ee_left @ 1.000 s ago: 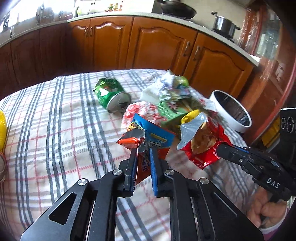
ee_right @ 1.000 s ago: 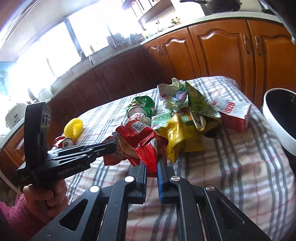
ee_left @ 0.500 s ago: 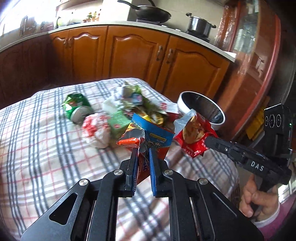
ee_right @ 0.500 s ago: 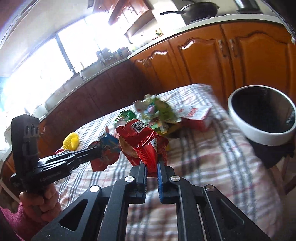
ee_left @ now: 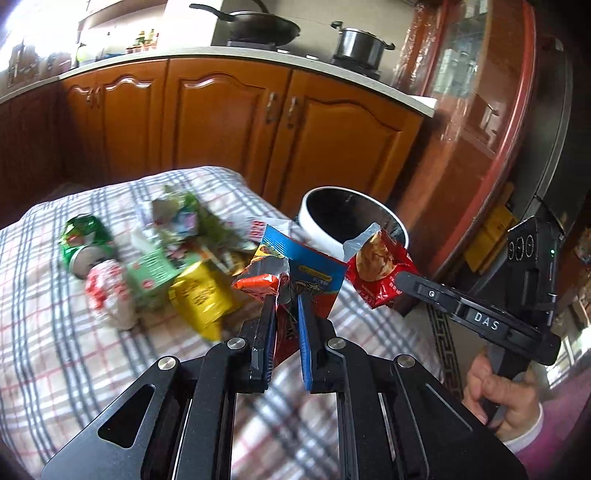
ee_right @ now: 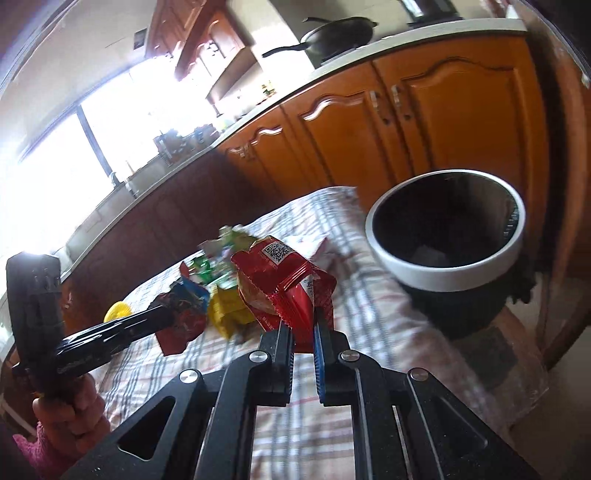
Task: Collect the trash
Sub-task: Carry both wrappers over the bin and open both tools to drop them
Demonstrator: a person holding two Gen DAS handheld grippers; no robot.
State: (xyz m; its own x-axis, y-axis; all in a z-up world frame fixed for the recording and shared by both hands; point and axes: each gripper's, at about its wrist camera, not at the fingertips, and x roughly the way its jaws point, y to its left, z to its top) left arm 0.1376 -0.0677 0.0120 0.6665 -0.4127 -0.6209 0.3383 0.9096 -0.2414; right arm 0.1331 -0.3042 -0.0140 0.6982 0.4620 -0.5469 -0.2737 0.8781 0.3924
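At the bottom centre of my left wrist view, my left claw [ee_left: 286, 314] was pinched tight on a blue and red snack wrapper [ee_left: 306, 280], which stood up out of the narrow gap between the fingers. In the same frame my right claw [ee_left: 400, 278] reached in from the lower right, clamped on a red snack packet [ee_left: 373, 269] held in the air at centre right, with the hand [ee_left: 506, 398] gripping its handle at the lower right edge. In the right wrist view that red packet [ee_right: 284, 284] filled the middle of the frame, squeezed between the two nearly closed fingers, and the left claw [ee_right: 166, 314] showed at centre left with its wrapper [ee_right: 184, 314] hanging from it. Beyond the claws, left of centre in the left view, the remaining litter lay on the checked cloth of the worktop [ee_left: 55, 350]: a yellow packet [ee_left: 201, 295], a green carton [ee_left: 151, 266], a crushed green can [ee_left: 83, 240] and a blurred heap of crumpled wrappers [ee_left: 181, 218]. Past the worktop's far edge, the white-rimmed bin [ee_right: 447, 236] stood open at centre right of the right view. Farthest off, wooden cabinets [ee_left: 229, 122] ran across the top, with a wok [ee_left: 262, 26] and a pot [ee_left: 360, 44] above them.
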